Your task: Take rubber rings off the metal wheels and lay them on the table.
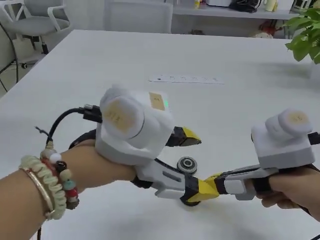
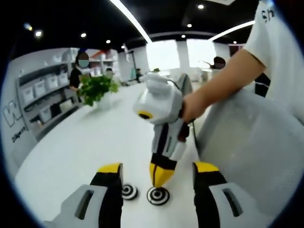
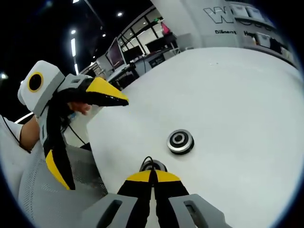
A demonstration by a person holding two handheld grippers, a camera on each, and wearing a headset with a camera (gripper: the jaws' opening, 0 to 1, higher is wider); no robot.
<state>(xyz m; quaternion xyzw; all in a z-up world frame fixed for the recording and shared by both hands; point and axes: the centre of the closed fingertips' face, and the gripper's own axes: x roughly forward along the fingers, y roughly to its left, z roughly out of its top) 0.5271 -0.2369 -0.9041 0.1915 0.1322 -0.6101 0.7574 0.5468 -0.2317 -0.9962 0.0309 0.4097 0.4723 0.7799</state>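
1. The step in hand looks like the start of stripping a ring. The right claw (image 3: pixel 153 176) is pinched shut, with its yellow tips down on the near wheel (image 2: pixel 157 195). I cannot tell whether a bit of the rubber ring is caught between them.
2. The left claw (image 2: pixel 158 170) is spread wide and holds nothing. In the left gripper view its two jaws stand either side of that wheel and the right claw's tip.
3. A second wheel (image 3: pixel 180 141) lies flat on the worktop (image 1: pixel 150 55), just beside the first. Its dark outer band seems to be still on, so by my judgement the task is at an early stage.
4. The next move likely calls for the left claw to close on the metal body and steady it. The right claw could then peel the band up over the rim. The wheel is small and could skate on the smooth top if it is not pinned.
5. The worktop is white, plain and glossy, and a pale power strip (image 1: pixel 186 79) lies further back on it.
6. The room is a bright office, with a leafy plant (image 1: pixel 305 35) at the worktop's edge. A grey chair (image 1: pixel 40 15) stands behind, shelves of boxes (image 2: pixel 42 90) line a wall, and there are strip lights overhead.
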